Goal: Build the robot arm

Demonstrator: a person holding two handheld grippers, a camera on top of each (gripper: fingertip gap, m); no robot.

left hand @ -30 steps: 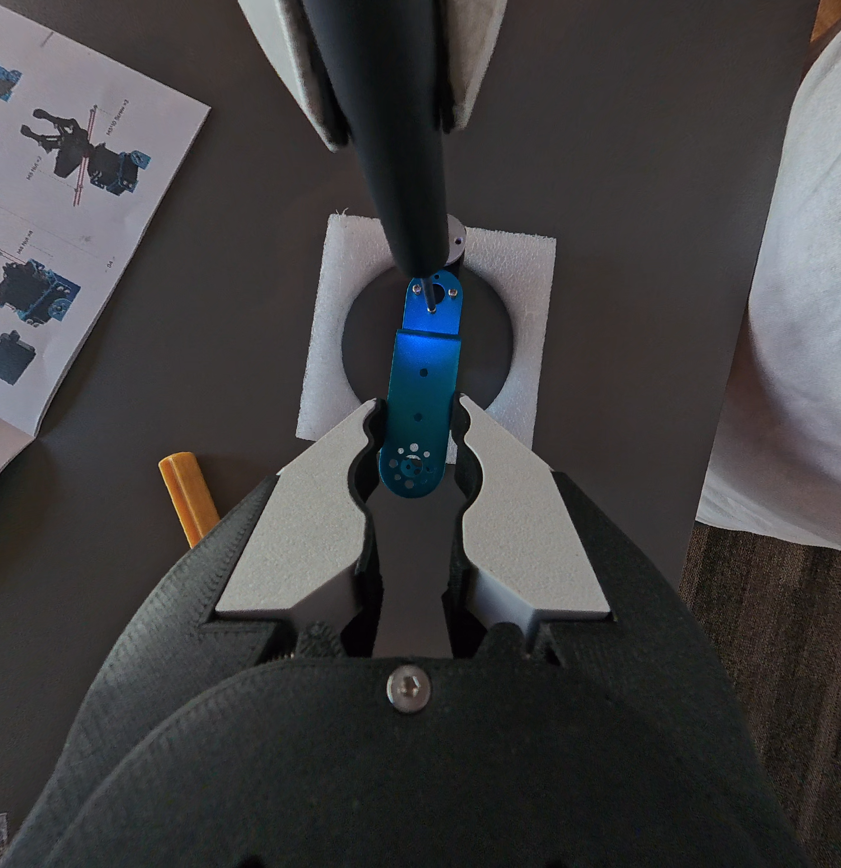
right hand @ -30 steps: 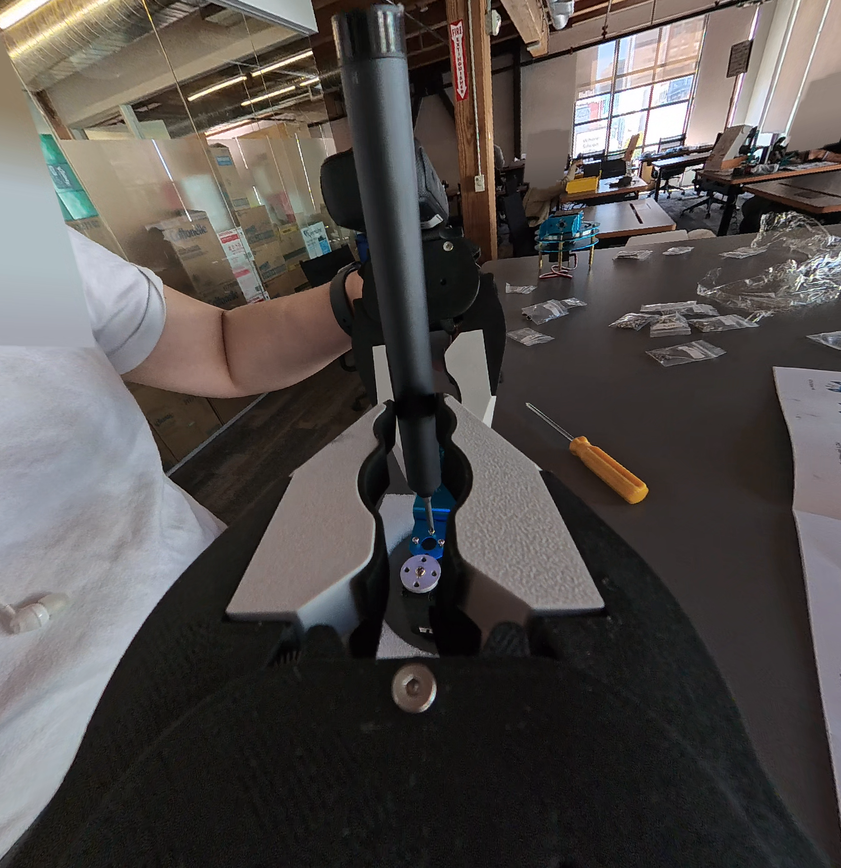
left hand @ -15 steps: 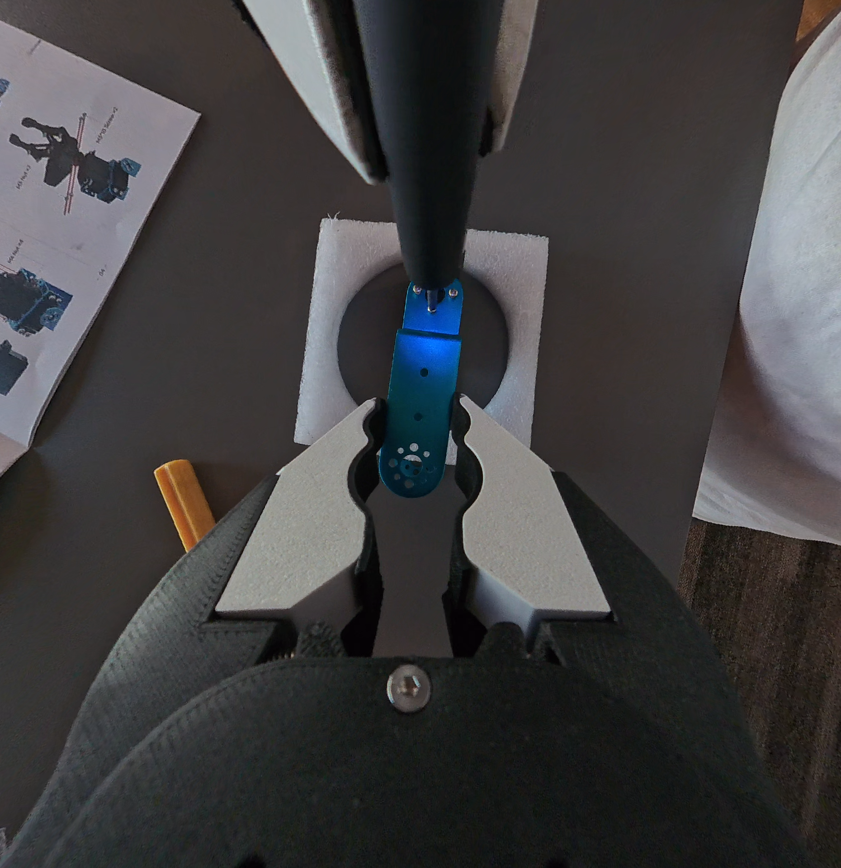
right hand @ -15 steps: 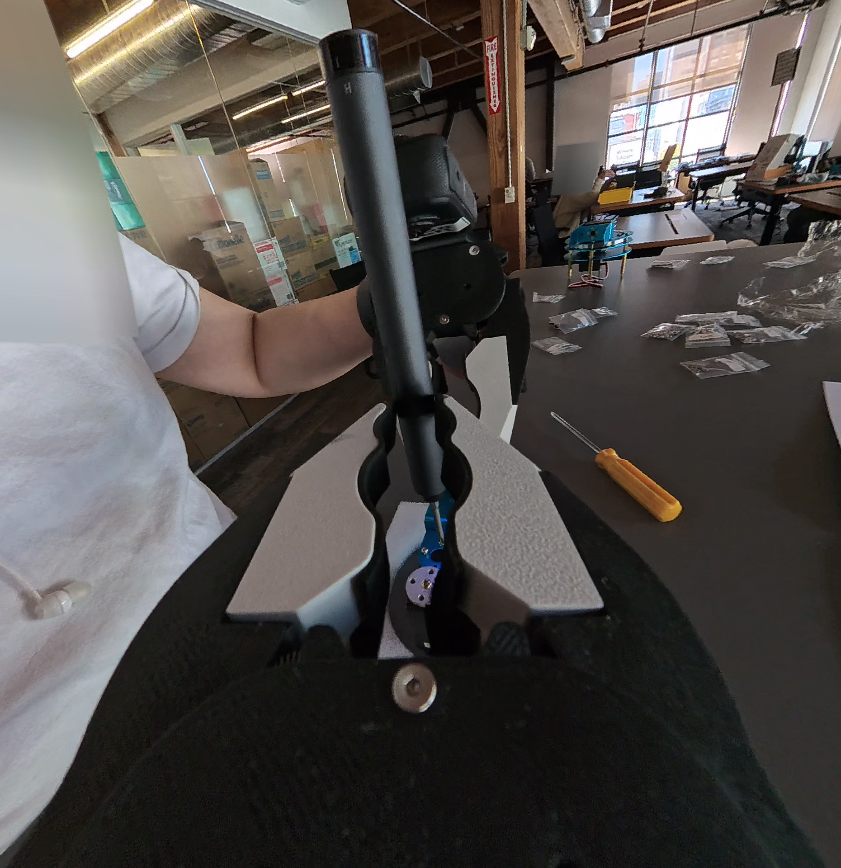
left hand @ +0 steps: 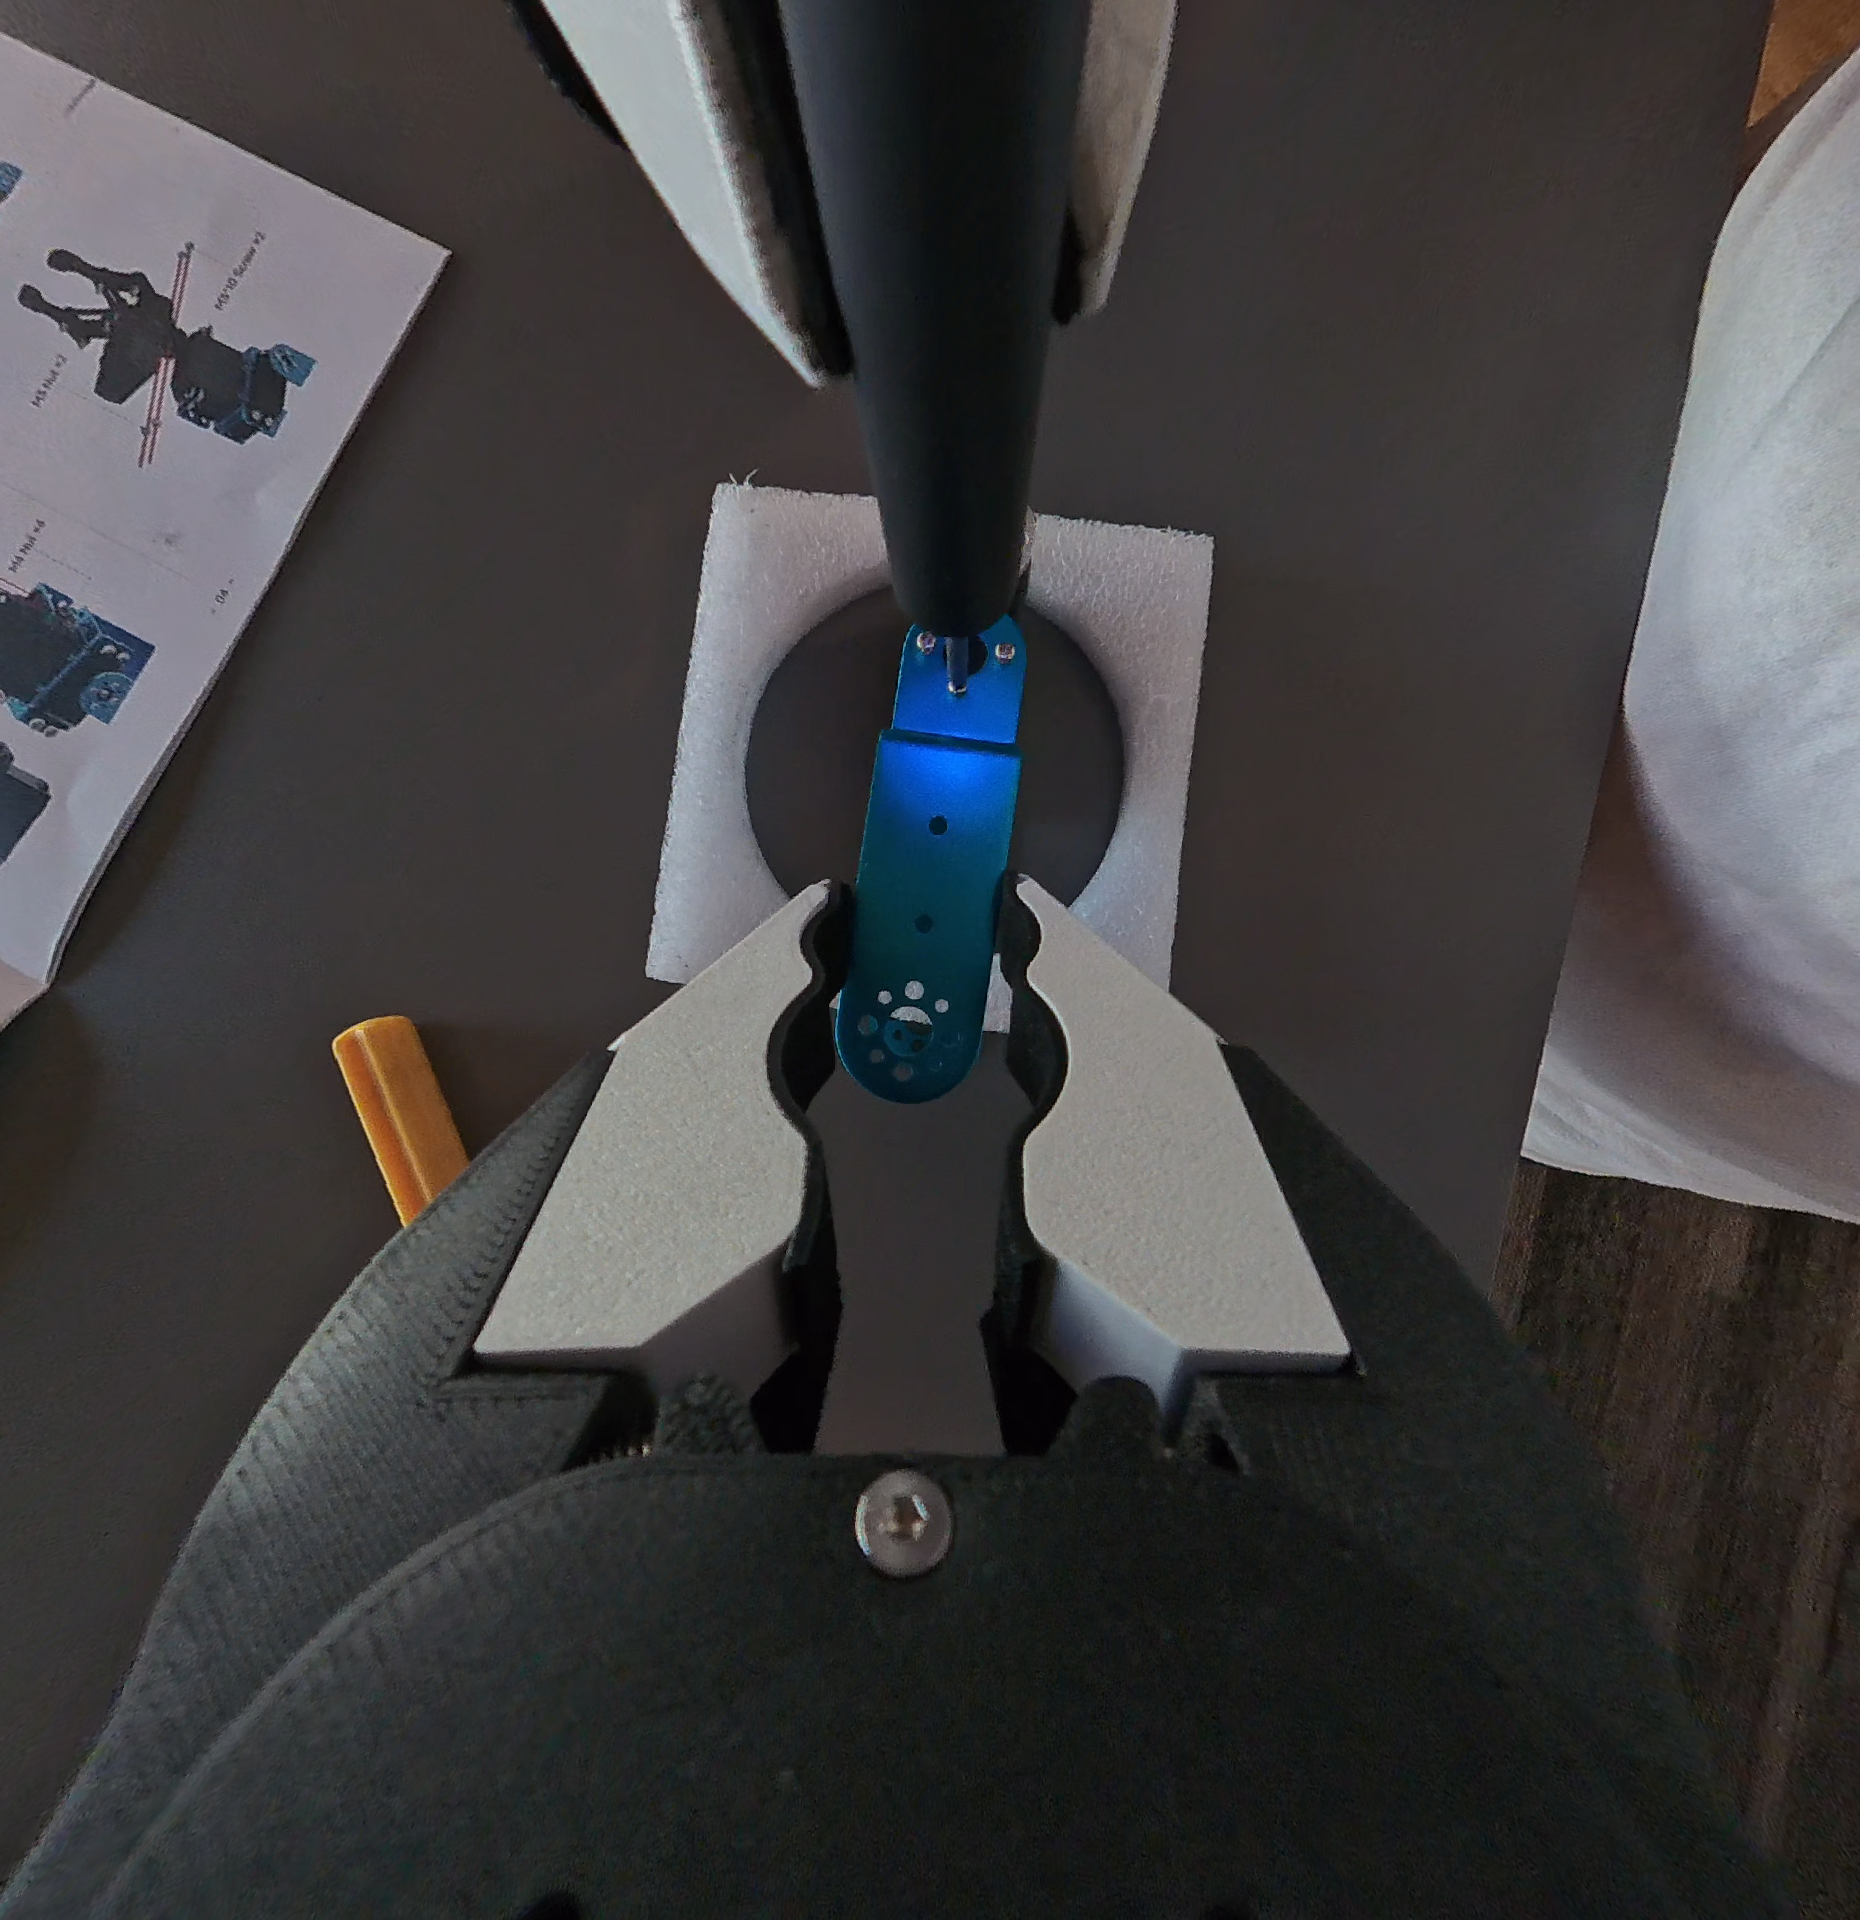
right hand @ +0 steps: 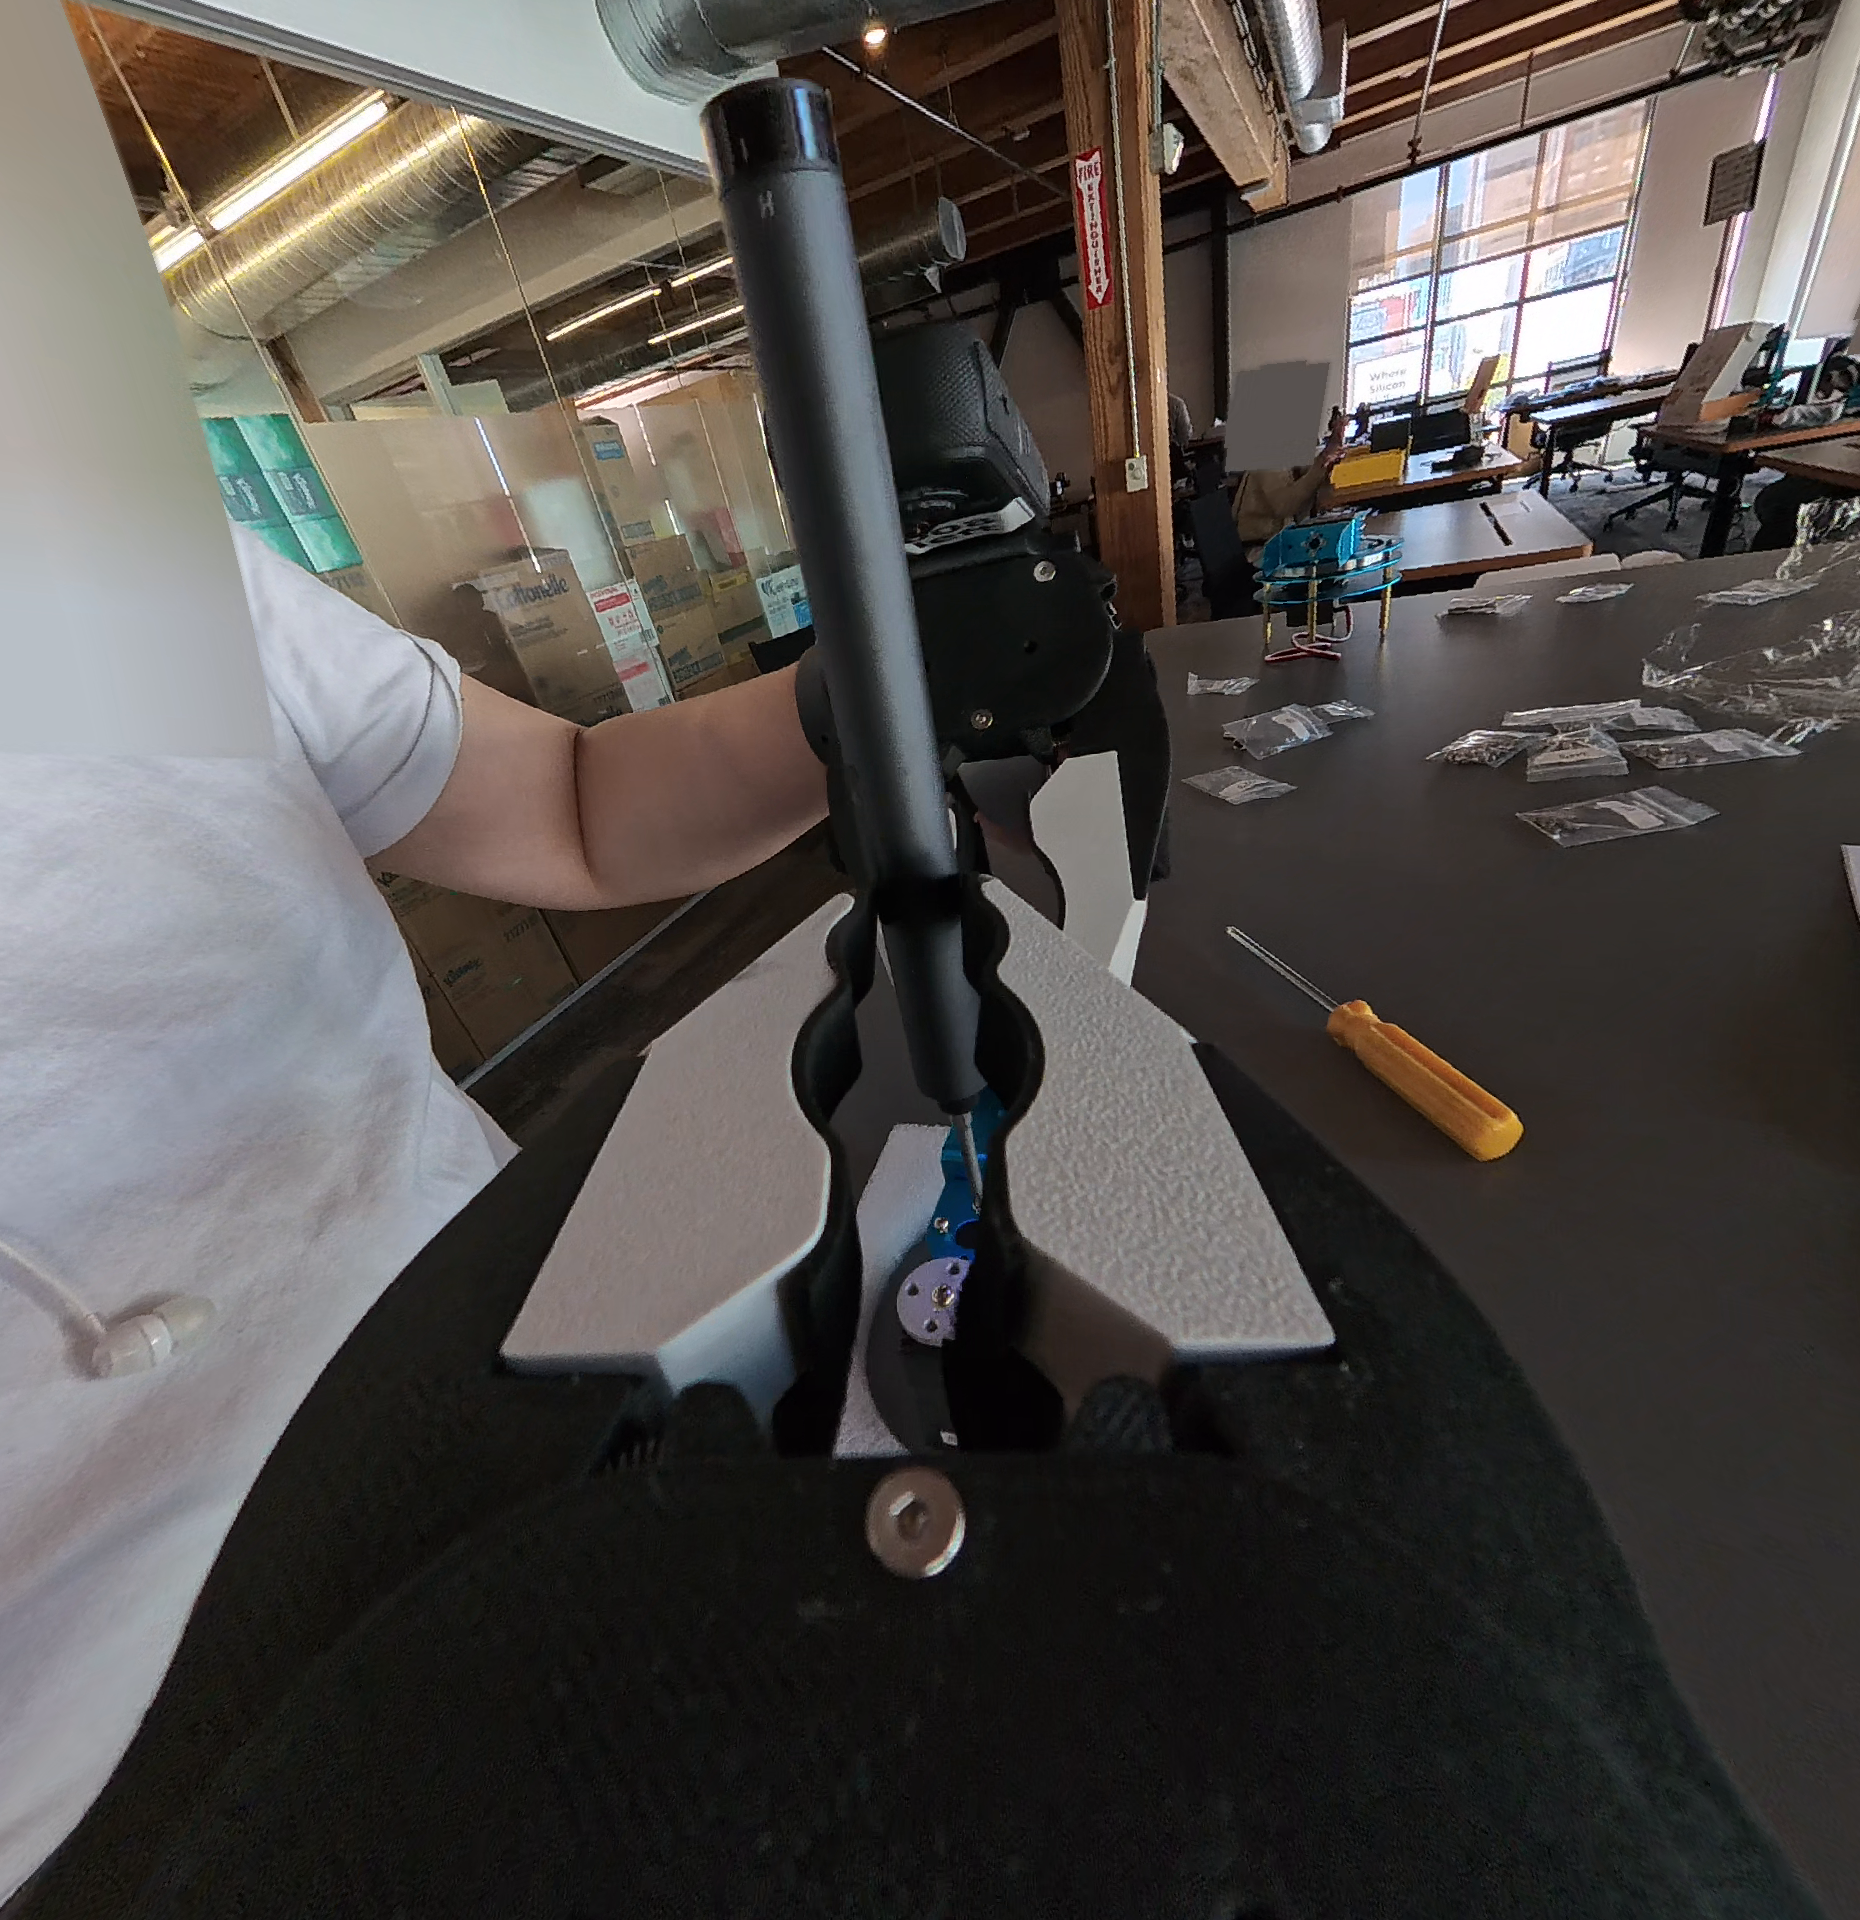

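Observation:
My left gripper (left hand: 921,935) is shut on a blue metal bracket (left hand: 931,862) and holds it over a white foam pad (left hand: 718,748) with a round hole. My right gripper (right hand: 921,914) is shut on a black electric screwdriver (right hand: 853,644), which stands nearly upright. Its bit (left hand: 955,670) touches the far end of the bracket between two small screws. In the right wrist view the bracket (right hand: 952,1195) shows between my fingers, with a round silver disc (right hand: 931,1304) just below it. The left gripper (right hand: 1009,665) shows behind the screwdriver.
A yellow-handled screwdriver (right hand: 1419,1091) lies on the dark table (right hand: 1528,987), its handle also in the left wrist view (left hand: 396,1112). A printed instruction sheet (left hand: 126,499) lies at left. Small plastic bags (right hand: 1591,748) lie farther back. A person in a white shirt (right hand: 178,987) stands at the table edge. The grippers' ends are close to 10 centimeters from one another.
The right gripper and black screwdriver have moved closer to the left camera and tilted a little. The bit stays at the bracket's far end. The left gripper holds the bracket still.

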